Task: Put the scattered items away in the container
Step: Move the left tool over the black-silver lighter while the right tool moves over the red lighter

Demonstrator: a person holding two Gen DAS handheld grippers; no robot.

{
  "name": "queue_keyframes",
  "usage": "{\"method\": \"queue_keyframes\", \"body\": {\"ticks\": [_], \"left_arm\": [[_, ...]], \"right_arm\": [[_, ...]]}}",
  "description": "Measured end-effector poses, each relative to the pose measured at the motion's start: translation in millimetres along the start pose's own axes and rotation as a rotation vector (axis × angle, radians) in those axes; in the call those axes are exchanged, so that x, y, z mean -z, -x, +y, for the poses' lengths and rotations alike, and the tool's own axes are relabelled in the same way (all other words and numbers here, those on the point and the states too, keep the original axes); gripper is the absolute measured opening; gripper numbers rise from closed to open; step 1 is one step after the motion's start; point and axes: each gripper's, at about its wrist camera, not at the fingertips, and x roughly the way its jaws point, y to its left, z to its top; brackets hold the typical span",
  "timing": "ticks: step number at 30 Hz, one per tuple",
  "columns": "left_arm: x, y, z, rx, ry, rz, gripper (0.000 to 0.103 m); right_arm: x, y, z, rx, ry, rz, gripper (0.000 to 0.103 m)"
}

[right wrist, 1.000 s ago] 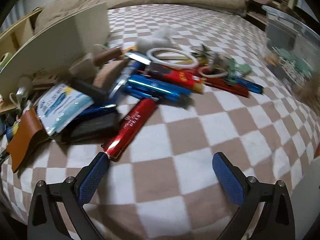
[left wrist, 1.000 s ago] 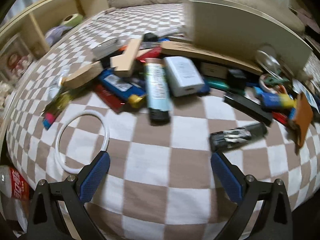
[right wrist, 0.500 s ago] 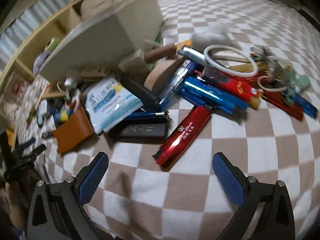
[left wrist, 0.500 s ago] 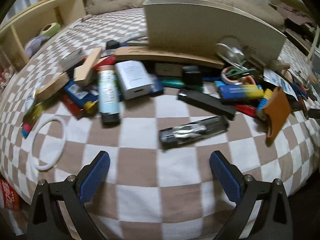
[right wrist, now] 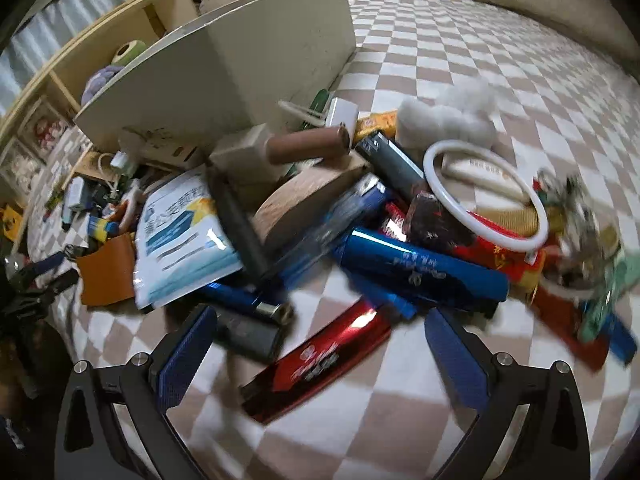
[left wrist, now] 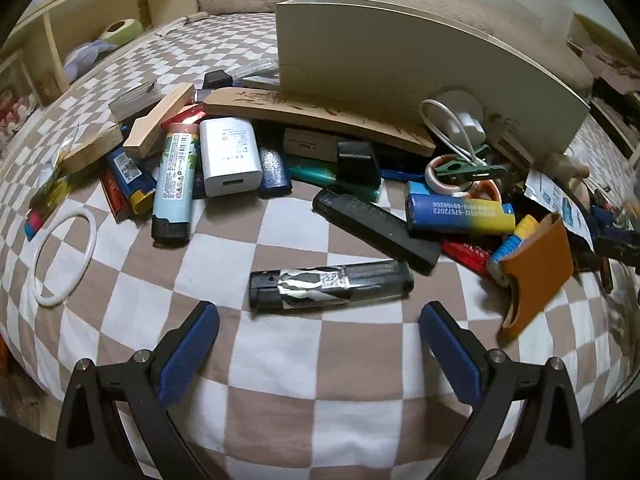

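Left tool (left wrist: 319, 330) spread wide and holding nothing, low over the checkered bed (left wrist: 280, 360). Just past its tips, a clear lighter (left wrist: 332, 286) lying crosswise on its own, bare checks all round. Beyond, a black bar (left wrist: 376, 232) and a blue-and-yellow lighter (left wrist: 460, 214); to the right, an orange sleeve (left wrist: 536, 276) near the bed's edge. Farther left, a white charger (left wrist: 230, 156) and pale blue lighter (left wrist: 174, 184) in the heap, white ring (left wrist: 66, 256) apart toward the left edge. Behind everything, a cream box (left wrist: 400, 60) with a round cut-out, open side not in sight.

Right tool (right wrist: 321, 332) likewise wide apart and empty, a red lighter (right wrist: 320, 360) lying aslant between its tips, a dark grey block (right wrist: 248, 332) touching or just beside the left pad (right wrist: 188, 352); blur prevents telling which. Further out, blue lighter (right wrist: 420, 276), white packet (right wrist: 184, 236), second white ring (right wrist: 484, 196). Open bed right of the pile; same box (right wrist: 240, 72) at upper left.
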Motion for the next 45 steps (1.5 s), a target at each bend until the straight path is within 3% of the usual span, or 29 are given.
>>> {"method": "queue_keyframes", "body": {"ticks": [3,10,23,32,39,45], "left_arm": [[0,-4,-4,-0.021,0.022,-0.001,0.103],[-10,-12,-5,-0.039,0.04,-0.007,0.103],[-7,-8,5,-0.034,-0.008,-0.008,0.103],[1,1,23,-0.052,-0.048,-0.004,0.103],[6,6,38,-0.058,-0.067,-0.008,0.103],[1,5,40,-0.031,-0.165,-0.002,0.103]], "right_arm": [[-5,-5,3,0.002,0.062,0.002,0.103],[6,-2,23,-0.107,0.164,0.019,0.103],[44,15,55,-0.202,0.371,0.145,0.103],[56,32,53,-0.08,0.478,0.275,0.103],[58,41,24,0.043,0.403,0.272,0.103],[62,26,18,0.104,0.375,0.304,0.103]]}}
